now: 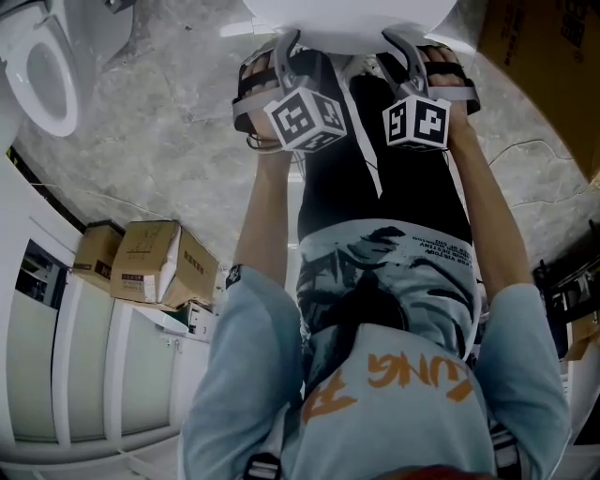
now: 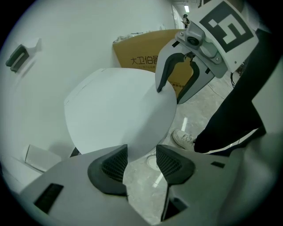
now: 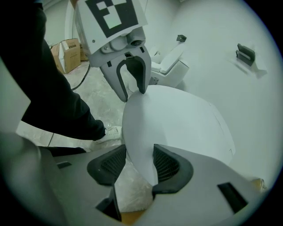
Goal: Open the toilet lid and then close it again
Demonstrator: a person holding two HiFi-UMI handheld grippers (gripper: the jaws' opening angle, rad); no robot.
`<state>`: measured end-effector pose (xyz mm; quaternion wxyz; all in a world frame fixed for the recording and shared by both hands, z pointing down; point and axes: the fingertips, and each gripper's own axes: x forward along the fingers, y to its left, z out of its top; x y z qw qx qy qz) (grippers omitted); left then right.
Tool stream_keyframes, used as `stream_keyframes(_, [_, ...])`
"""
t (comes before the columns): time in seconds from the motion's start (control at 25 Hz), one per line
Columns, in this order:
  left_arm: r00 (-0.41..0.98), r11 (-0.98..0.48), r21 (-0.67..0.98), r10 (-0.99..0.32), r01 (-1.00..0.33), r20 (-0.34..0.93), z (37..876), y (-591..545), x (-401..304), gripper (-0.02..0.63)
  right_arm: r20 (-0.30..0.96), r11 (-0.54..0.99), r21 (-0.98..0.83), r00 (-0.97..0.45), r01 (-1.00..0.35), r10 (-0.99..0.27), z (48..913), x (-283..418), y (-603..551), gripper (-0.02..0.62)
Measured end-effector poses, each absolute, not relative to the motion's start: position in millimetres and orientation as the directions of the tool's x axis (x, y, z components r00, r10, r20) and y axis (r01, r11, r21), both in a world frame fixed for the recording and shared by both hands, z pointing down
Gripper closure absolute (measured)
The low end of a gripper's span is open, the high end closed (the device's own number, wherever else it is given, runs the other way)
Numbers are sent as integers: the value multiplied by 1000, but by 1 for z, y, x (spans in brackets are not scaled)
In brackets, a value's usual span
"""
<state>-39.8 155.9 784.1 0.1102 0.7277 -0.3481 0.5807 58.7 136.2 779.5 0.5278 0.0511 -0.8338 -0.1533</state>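
Toilet lid [image 1: 352, 23]: top centre of the head view, front rim toward the person. Left gripper [image 2: 142, 152] and right gripper [image 3: 139, 152] both straddle that rim with jaws apart, one pad each against it, not clamped. Lid looks like rigid, light, glossy plastic, likely slippery. Best hold is the front rim, either side of centre. Lower it gently, since it may slam.

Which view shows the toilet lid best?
Left gripper view: nearly the whole lid shows, broad side on. The right gripper view shows it almost as well, more slanted; the head view catches only its front edge at the top.
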Motion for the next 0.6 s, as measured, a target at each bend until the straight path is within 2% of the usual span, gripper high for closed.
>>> stream_keyframes(0.2, [86, -732, -209, -343, -649, 936, 785, 155, -39, 391, 875, 960, 269, -437, 76, -210, 781, 58, 136, 388])
stream_keyframes(0.28, [120, -710, -153, -320, -687, 940, 780, 159, -37, 404, 882, 983, 181, -449, 41, -144, 774, 63, 144, 446])
stream_keyframes(0.32, [136, -684, -131, -322, -717, 937, 772, 160, -37, 433, 879, 991, 135, -463, 5, -117, 767, 66, 147, 473])
stream_keyframes(0.4, [139, -613, -119, -356, -781, 924, 750, 155, -42, 479, 866, 993, 70, -488, -94, -107, 748, 73, 145, 486])
stream_keyframes(0.48, [124, -531, -130, -415, -837, 901, 722, 144, -48, 525, 852, 976, 25, -506, -218, -135, 725, 80, 135, 500])
stream_keyframes(0.6, [105, -425, -145, -512, -894, 852, 677, 119, -56, 563, 813, 923, -21, -544, -384, -208, 685, 81, 110, 557])
